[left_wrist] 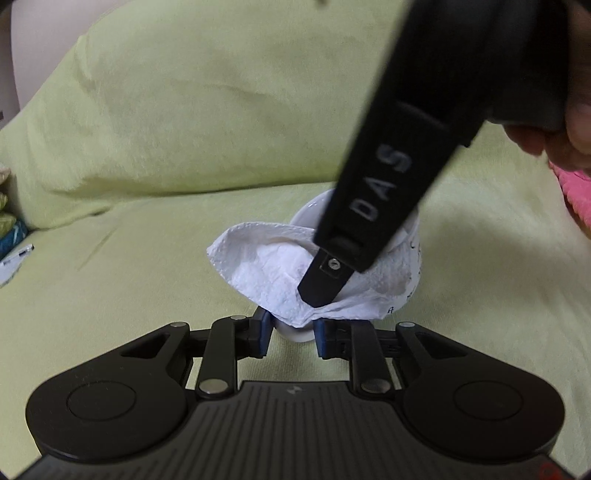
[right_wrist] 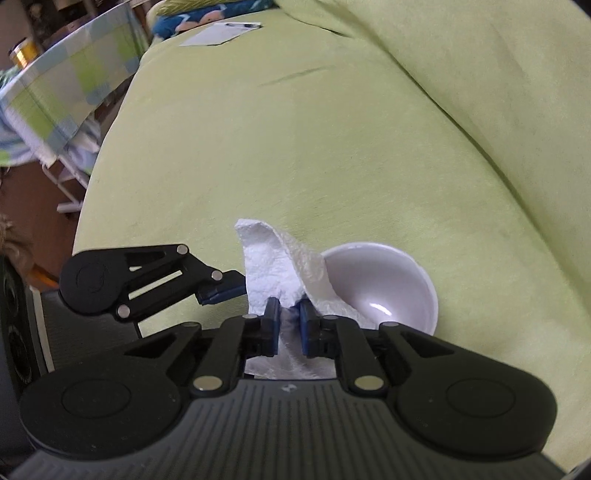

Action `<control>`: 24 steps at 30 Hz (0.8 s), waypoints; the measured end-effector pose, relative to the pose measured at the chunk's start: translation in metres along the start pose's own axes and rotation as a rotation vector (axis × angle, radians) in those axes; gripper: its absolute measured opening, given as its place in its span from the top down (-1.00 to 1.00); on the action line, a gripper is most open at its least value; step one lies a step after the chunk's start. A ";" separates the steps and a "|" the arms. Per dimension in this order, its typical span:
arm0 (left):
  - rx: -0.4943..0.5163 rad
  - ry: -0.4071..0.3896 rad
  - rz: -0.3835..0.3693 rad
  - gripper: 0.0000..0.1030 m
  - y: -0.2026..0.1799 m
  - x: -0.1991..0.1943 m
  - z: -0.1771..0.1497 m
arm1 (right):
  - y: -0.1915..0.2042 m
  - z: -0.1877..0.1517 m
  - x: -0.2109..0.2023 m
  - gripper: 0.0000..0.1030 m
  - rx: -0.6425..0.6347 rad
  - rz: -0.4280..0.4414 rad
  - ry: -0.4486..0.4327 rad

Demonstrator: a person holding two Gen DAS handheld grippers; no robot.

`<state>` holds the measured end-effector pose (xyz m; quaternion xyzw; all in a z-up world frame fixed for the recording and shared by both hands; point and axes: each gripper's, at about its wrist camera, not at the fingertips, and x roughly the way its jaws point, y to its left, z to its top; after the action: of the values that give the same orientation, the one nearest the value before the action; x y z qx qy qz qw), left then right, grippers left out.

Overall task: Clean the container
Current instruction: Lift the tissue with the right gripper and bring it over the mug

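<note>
A light green cover (right_wrist: 332, 147) spreads over a cushioned sofa-like seat and fills most of both views; a back cushion (left_wrist: 221, 103) under the same cloth rises behind it. At the far left of the right wrist view stands a worktop (right_wrist: 66, 74) under a checked green and grey cloth, with a sheet of paper (right_wrist: 218, 35) lying on the seat near it. The white bowl (right_wrist: 384, 288), the container to be cleaned, sits on the green cover just ahead of both tools. A white paper towel (right_wrist: 280, 266) drapes over the bowl's near rim and partly into it. The right tool (right_wrist: 288, 325) is closed on a fold of this paper towel, its blue pads (right_wrist: 273, 321) pinching the sheet between them. The left tool (left_wrist: 293, 334) grips the bowl's rim, blue pads (left_wrist: 264, 332) on either side of the white edge, below the hanging towel. A hand (left_wrist: 565, 125) shows at the right edge of the left wrist view, holding the right tool's body.
</note>
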<state>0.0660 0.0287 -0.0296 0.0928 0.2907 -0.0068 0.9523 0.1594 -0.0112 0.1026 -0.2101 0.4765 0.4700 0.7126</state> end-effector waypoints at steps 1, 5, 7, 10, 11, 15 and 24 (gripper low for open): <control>-0.001 -0.004 -0.011 0.50 0.001 -0.003 0.000 | -0.002 -0.002 -0.002 0.80 0.021 0.004 -0.003; 0.003 -0.028 -0.045 0.53 0.004 -0.017 0.000 | -0.011 -0.009 -0.011 0.80 0.129 0.052 -0.029; 0.022 -0.027 -0.048 0.53 0.005 -0.025 -0.001 | -0.012 -0.012 -0.015 0.81 0.165 0.082 -0.037; 0.039 -0.014 -0.055 0.53 0.008 -0.036 -0.006 | -0.013 -0.015 -0.016 0.81 0.225 0.143 -0.040; 0.038 -0.007 -0.060 0.53 0.012 -0.040 -0.008 | -0.013 -0.016 -0.017 0.81 0.244 0.170 -0.043; 0.039 -0.034 -0.117 0.55 0.024 -0.067 -0.016 | 0.002 -0.025 -0.020 0.94 0.311 0.394 -0.048; 0.032 0.023 -0.079 0.47 0.021 -0.066 -0.021 | 0.013 -0.028 -0.054 0.94 0.163 0.018 -0.201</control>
<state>0.0014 0.0507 -0.0063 0.0965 0.3048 -0.0477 0.9463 0.1290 -0.0510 0.1390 -0.0991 0.4414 0.4547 0.7672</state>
